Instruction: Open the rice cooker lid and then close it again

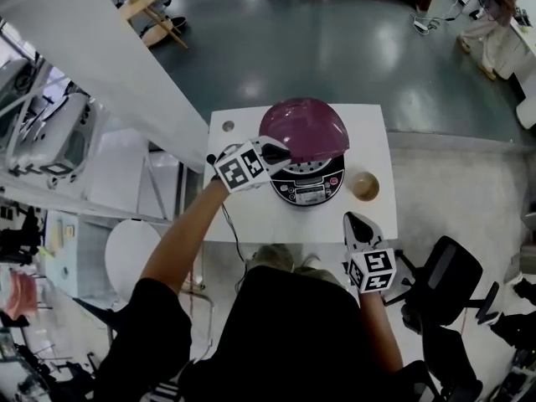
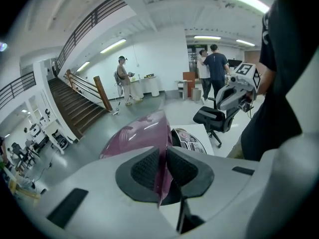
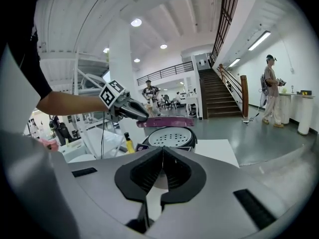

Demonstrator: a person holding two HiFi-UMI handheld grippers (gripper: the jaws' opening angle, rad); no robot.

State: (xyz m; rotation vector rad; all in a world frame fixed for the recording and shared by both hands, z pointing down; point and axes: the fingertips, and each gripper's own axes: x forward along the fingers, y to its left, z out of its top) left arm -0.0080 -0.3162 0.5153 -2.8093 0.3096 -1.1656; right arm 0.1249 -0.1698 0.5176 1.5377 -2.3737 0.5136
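- Currently the left gripper (image 2: 163,172) has its jaws clenched on the thin front edge of the lid (image 1: 303,128); the edge runs between the two black pads (image 2: 144,168).
- The right gripper (image 3: 162,169) has its jaws pressed together on nothing; it hangs off the near edge of the desk (image 1: 243,216), well apart from the rice cooker (image 1: 310,187).
- The rice cooker stands in the middle of the desk; its lid is raised clear of the body, and the inner plate (image 3: 168,137) is exposed beneath it.
- Step in hand, as a judgement: the lid is mid-travel; the frames do not settle whether it is going up or coming down.
- To do this well: keep the grasp on the rim firm, since the glossy edge is likely to slip; guide the lid along its hinge arc rather than pulling it sideways; on closing, press down until the front catch seats.
- The right gripper could steady the body if it starts to slide.
- Lid: plum-coloured, smooth, domed, with bright reflections.
- Inner plate: pale, round, flat, perforated with small holes.
- Control panel (image 1: 308,193): silver and dark, curved, facing the person.
- Pads: ribbed, matt.
- Desk: white, smooth, square; a small round brown bowl (image 1: 364,185) sits just beside the cooker.
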